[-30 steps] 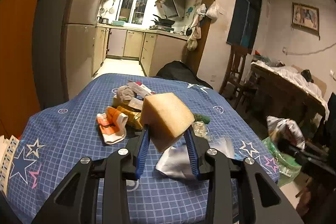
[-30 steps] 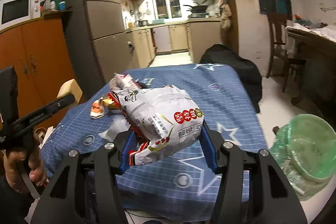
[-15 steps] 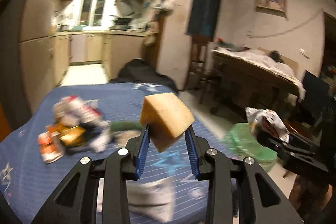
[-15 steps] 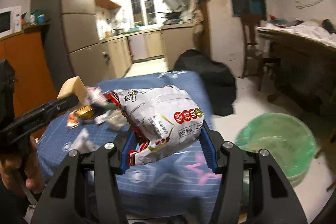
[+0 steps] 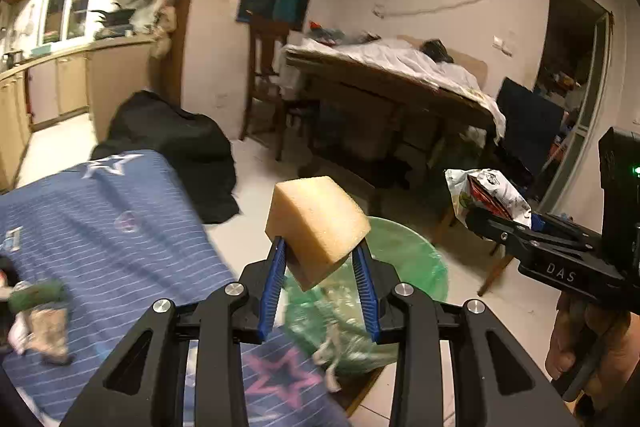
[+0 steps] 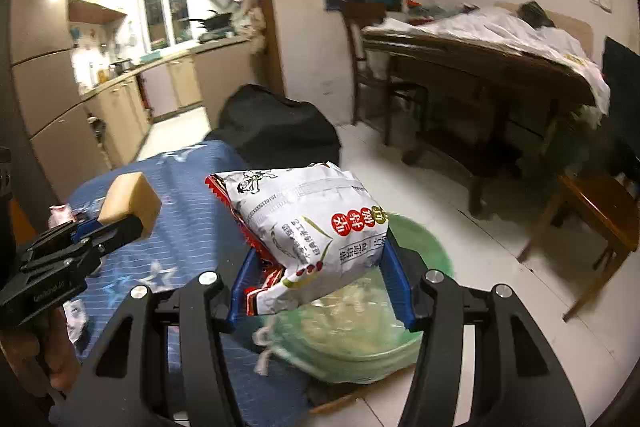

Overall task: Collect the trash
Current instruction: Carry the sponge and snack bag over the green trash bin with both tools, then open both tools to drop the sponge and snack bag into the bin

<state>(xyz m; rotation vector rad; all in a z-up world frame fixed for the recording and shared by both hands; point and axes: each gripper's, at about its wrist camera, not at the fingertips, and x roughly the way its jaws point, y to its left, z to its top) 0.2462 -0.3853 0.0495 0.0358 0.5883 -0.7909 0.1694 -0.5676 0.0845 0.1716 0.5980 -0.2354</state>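
Fingers [image 5: 277,269] of left gripper [image 5: 320,267] pinch a yellow sponge block [image 5: 316,227], moderately spread. Right gripper [image 6: 318,271] fingers set wider, clamping a crumpled snack bag [image 6: 308,227]. Both held above the green-lined trash bin [image 6: 416,247], apparently beside the blue-clothed counter [image 5: 100,227]; blur obscures its edge.

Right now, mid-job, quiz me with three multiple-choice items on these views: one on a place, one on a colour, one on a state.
1. Where is the bin?
A) on the floor beside the blue table
B) on the table
C) under the wooden desk

2. What colour is the bin's liner?
A) black
B) green
C) red

3. What do the left tongs hold?
A) nothing
B) a snack bag
C) a sponge

Answers: 1 A, it stands on the tiles at the edge of the table. 2 B, the liner shows translucent green. 3 C, the sponge is clamped there, while the right tongs grip the snack bag.
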